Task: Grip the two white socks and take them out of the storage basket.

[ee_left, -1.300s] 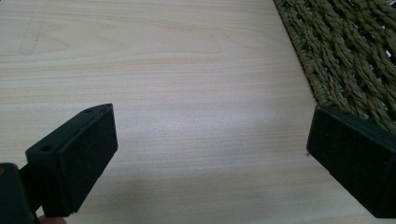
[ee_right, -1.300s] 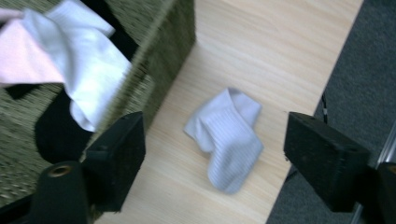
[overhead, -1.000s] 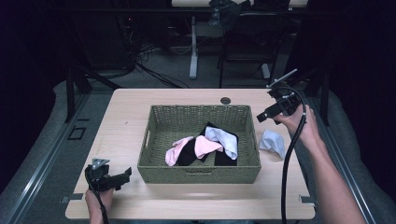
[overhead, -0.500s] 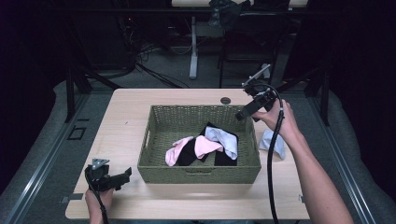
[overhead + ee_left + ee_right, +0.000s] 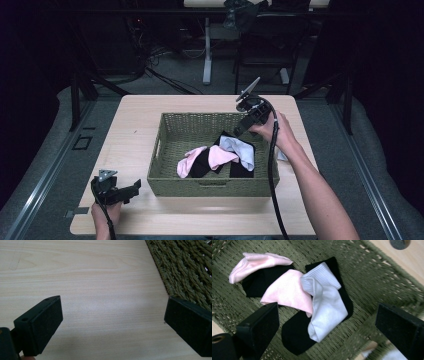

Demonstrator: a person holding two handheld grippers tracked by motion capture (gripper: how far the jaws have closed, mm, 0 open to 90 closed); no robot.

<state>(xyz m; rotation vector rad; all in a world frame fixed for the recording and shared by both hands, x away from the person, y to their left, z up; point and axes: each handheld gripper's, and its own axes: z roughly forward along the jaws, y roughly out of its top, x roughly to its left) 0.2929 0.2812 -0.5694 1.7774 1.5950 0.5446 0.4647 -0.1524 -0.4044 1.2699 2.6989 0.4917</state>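
A: Hovering right gripper (image 5: 239, 131) over basket (image 5: 167, 172), frame centre, jaws apart, gripping nothing.

B: Progress?

A: Guessing sock sorting. Seeing white sock (image 5: 324, 312), pink socks (image 5: 287, 291), black socks (image 5: 294, 337) lying inside. Spotting one pale sock (image 5: 281, 155) on tabletop (image 5: 135, 125), right of basket.

B: Left gripper (image 5: 134, 188)?

A: Idling lower left, jaws apart, empty.
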